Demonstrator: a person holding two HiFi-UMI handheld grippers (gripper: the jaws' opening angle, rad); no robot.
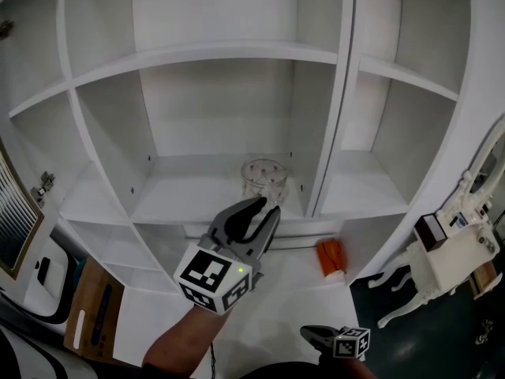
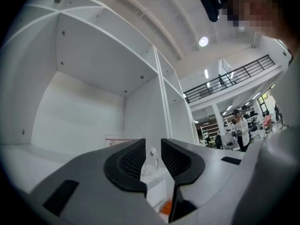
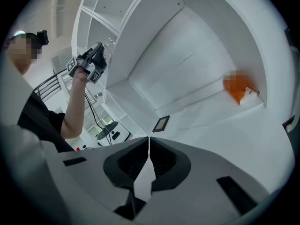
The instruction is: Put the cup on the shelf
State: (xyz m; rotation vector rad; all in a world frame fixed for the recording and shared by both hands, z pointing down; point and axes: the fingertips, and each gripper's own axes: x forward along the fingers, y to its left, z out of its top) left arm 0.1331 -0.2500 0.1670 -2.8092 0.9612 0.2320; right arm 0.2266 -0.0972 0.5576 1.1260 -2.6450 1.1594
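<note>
A clear glass cup (image 1: 264, 178) stands upright on the middle shelf board (image 1: 181, 192) of the white shelf unit, near the board's front right. My left gripper (image 1: 265, 207) is raised just in front of the cup, with its tips at the cup's near side. In the left gripper view a gap shows between the pads of the left gripper (image 2: 152, 148), and the cup's glass (image 2: 151, 159) shows through it, beyond the pads and not pressed. My right gripper (image 1: 314, 335) hangs low at the bottom edge; its jaws (image 3: 148, 150) are together with nothing between them.
An orange object (image 1: 332, 257) lies on the lower white ledge beside the upright divider (image 1: 335, 109). A white chair-like piece (image 1: 438, 255) stands on the right, and a cardboard box (image 1: 93, 310) on the left. A small dark plate (image 3: 161, 123) lies on the ledge.
</note>
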